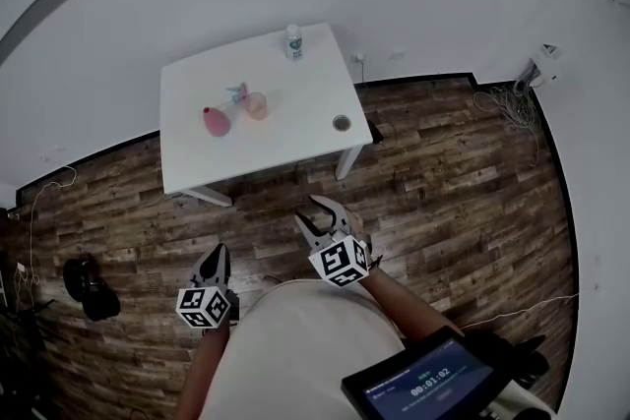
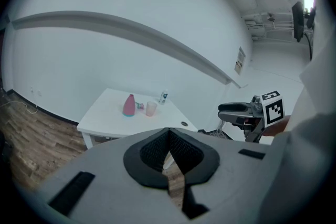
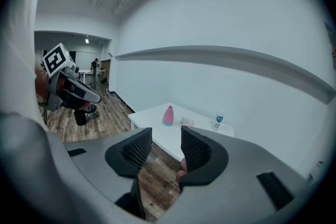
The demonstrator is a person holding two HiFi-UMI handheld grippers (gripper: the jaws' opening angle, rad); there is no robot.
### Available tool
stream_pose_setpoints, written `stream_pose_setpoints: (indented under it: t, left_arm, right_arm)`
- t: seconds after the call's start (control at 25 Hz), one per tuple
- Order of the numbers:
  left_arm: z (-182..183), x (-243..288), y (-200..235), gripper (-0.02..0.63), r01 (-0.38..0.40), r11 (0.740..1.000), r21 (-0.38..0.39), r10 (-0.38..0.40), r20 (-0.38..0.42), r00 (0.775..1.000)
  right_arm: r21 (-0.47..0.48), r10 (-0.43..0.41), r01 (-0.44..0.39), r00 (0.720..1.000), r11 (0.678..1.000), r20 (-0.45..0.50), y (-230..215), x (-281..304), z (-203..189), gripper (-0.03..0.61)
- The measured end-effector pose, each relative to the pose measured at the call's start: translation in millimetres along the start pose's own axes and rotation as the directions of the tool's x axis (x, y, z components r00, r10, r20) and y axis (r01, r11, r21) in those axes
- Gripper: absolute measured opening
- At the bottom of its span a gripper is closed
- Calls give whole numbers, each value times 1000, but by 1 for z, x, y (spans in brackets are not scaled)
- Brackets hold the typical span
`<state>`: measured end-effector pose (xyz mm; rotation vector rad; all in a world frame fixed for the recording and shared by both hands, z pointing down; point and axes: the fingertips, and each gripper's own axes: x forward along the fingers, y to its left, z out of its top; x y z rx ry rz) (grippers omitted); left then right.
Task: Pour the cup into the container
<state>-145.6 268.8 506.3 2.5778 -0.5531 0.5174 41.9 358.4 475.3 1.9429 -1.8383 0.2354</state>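
- Observed left gripper (image 1: 219, 252) at lower left of head view, held close to the body over the wood floor (image 1: 443, 172), tilted slightly down; jaws clenched, empty.
- Observed right gripper (image 1: 307, 210) at lower centre, same slight downward tilt; jaws released, nothing between.
- Located cup (image 1: 256, 105) on white desk (image 1: 295, 113), upper centre, just right of pink container (image 1: 216, 121); well apart from both grippers.

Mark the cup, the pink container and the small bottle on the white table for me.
cup (image 1: 256, 105), head view, on its side wall.
pink container (image 1: 216, 121), head view, on its wide lower body.
small bottle (image 1: 293, 42), head view, on its labelled middle.
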Motion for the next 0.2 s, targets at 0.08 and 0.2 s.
stream_pose_setpoints:
  t: [0.08,0.2]
  left_arm:
    - [1,1,-4,9,6,1000,-27,-5,11,1000]
    - [7,4,-13,9,31,996,-85,-28,44,999]
  right_arm:
    - [27,14,-14,1000,1000,14,-2,-4,6,179]
    - [68,38,-40,998,997,42,-6,-11,16,179]
